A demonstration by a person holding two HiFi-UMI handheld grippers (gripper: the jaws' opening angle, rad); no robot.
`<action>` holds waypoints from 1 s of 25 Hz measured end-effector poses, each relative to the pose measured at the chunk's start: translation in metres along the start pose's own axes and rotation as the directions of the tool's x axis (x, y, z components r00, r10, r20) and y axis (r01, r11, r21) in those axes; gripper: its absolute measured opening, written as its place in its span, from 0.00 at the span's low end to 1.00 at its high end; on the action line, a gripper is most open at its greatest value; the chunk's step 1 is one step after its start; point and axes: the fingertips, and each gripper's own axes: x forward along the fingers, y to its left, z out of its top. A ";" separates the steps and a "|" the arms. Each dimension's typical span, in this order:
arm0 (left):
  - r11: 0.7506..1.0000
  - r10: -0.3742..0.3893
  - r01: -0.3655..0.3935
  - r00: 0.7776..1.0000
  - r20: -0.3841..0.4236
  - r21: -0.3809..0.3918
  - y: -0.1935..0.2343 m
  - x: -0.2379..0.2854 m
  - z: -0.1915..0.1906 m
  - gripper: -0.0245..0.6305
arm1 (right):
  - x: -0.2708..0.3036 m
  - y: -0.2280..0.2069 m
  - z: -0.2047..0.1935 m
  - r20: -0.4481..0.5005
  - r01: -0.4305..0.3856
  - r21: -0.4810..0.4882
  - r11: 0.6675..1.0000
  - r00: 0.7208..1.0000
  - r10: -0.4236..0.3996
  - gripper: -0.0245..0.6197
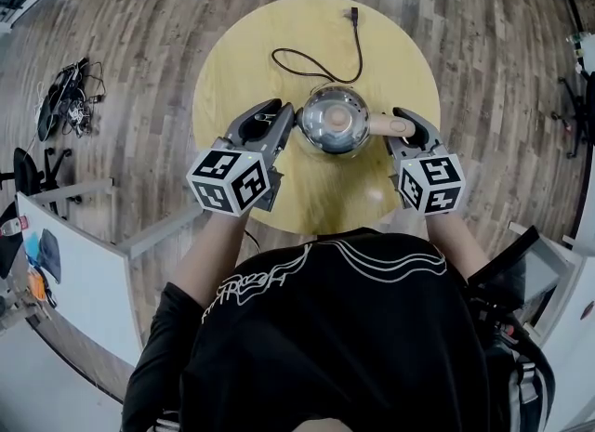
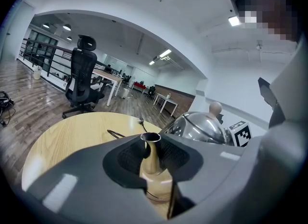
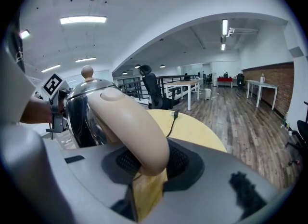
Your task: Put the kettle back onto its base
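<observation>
A shiny steel kettle [image 1: 335, 119] with a round lid knob is over the middle of the round wooden table [image 1: 237, 68]. Its thin spout [image 2: 151, 153] points left and sits between the pads of my left gripper [image 1: 286, 116], which is shut on it. The beige handle [image 1: 390, 125] sticks out to the right, and my right gripper [image 1: 404, 125] is shut on it [image 3: 130, 122]. A black power cord [image 1: 316, 66] runs out from behind the kettle to a plug [image 1: 351, 15] near the far edge. The base is hidden under the kettle; I cannot tell whether the kettle rests on it.
The table's rim lies close around both grippers. A black office chair [image 2: 84, 81] stands on the wooden floor beyond the table. Loose cables [image 1: 65, 105] lie on the floor at the left, and a white desk partition [image 1: 74, 263] stands nearer on that side.
</observation>
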 end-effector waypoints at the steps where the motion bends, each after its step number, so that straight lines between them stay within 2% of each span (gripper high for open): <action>1: 1.000 0.003 -0.003 1.000 -0.001 -0.002 0.001 0.001 -0.002 0.17 | 0.000 0.000 -0.002 -0.001 0.002 -0.005 1.000 1.000 -0.002 0.21; 8: 1.000 0.007 -0.007 1.000 0.028 -0.002 0.003 0.003 -0.004 0.16 | 0.004 0.000 -0.010 0.021 0.016 0.006 1.000 1.000 -0.016 0.21; 15: 0.998 -0.004 0.006 0.999 0.035 -0.058 0.004 0.005 -0.003 0.17 | 0.005 -0.002 -0.009 0.059 0.015 0.038 0.999 0.998 -0.018 0.21; 17: 0.996 0.012 -0.008 0.999 0.043 -0.088 0.008 0.004 -0.003 0.20 | 0.005 -0.002 -0.011 0.052 0.009 0.056 0.998 0.999 -0.012 0.21; 19: 0.994 0.043 -0.039 0.998 0.044 -0.106 0.014 0.002 -0.005 0.29 | 0.004 -0.003 -0.014 0.040 -0.002 0.096 0.995 0.999 -0.002 0.21; 21: 0.991 0.062 -0.057 0.997 0.036 -0.122 0.017 -0.001 -0.007 0.35 | 0.001 -0.005 -0.017 0.035 -0.001 0.124 0.992 0.999 -0.004 0.27; 25: 0.987 0.079 -0.073 0.996 0.034 -0.140 0.020 -0.012 -0.010 0.38 | -0.010 -0.003 -0.020 0.038 0.011 0.101 0.995 0.999 -0.015 0.31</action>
